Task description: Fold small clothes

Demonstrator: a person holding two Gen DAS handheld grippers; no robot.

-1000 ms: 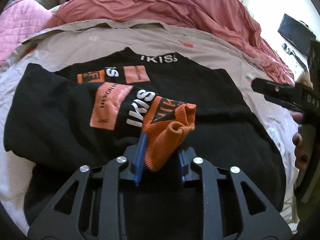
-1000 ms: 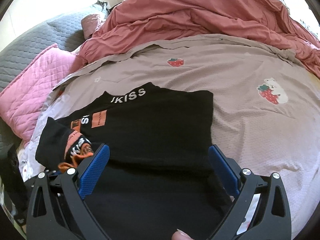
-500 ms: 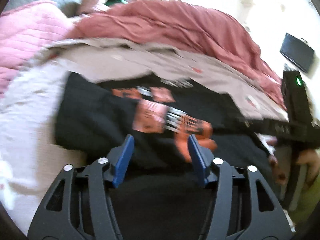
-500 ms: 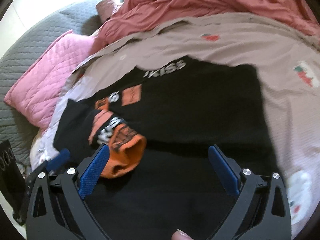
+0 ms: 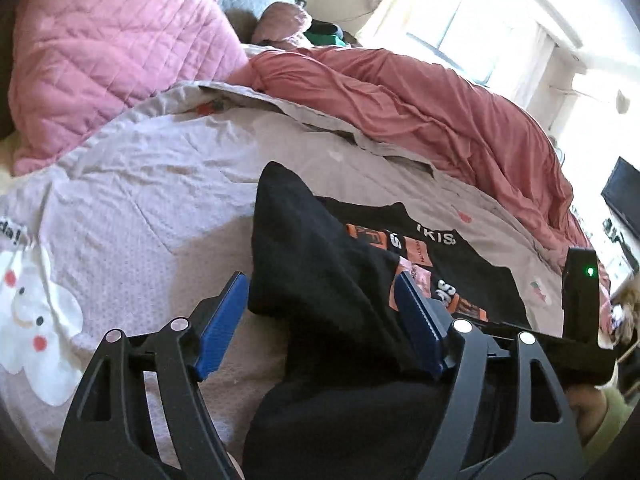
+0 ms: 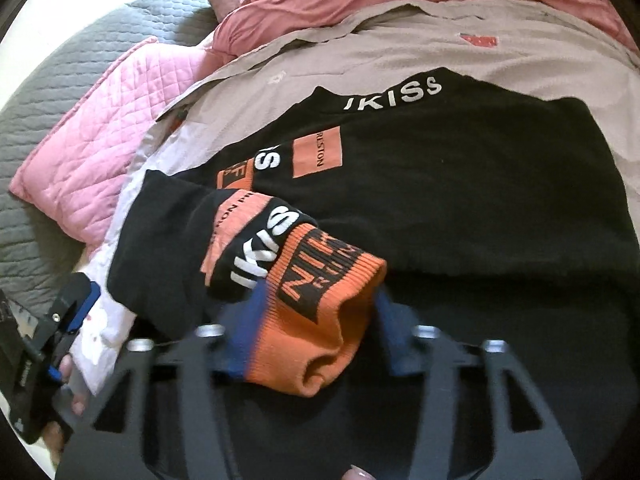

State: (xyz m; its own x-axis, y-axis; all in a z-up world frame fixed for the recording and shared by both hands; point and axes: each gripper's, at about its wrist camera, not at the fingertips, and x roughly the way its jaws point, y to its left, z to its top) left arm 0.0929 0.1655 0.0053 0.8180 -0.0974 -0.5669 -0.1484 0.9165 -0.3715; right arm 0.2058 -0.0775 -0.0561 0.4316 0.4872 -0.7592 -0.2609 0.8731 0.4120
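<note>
A black sweatshirt (image 6: 460, 200) with white "IKISS" lettering and orange patches lies spread on the bed. Its sleeve is folded across the body and ends in an orange ribbed cuff (image 6: 320, 320). My right gripper (image 6: 316, 328) is closing, and its blue pads press on that cuff from both sides. In the left wrist view the left gripper (image 5: 324, 320) is opening over the sweatshirt's (image 5: 320, 248) left shoulder. A black fold lies loose between its pads and nothing is gripped. The left gripper (image 6: 76, 312) also shows at the right view's lower left edge, held by a hand.
The bedsheet (image 5: 140, 200) is pale mauve with cartoon prints. A pink quilted pillow (image 5: 112, 52) lies at the far left, and a salmon duvet (image 5: 400, 92) is bunched along the back. A grey quilt (image 6: 80, 40) lies beyond the pillow. A dark screen (image 5: 624, 192) stands at the right.
The left gripper let go of the orange cuff, opened and swung left to the sweatshirt's shoulder. The right gripper came down onto the cuff and closed from wide open.
</note>
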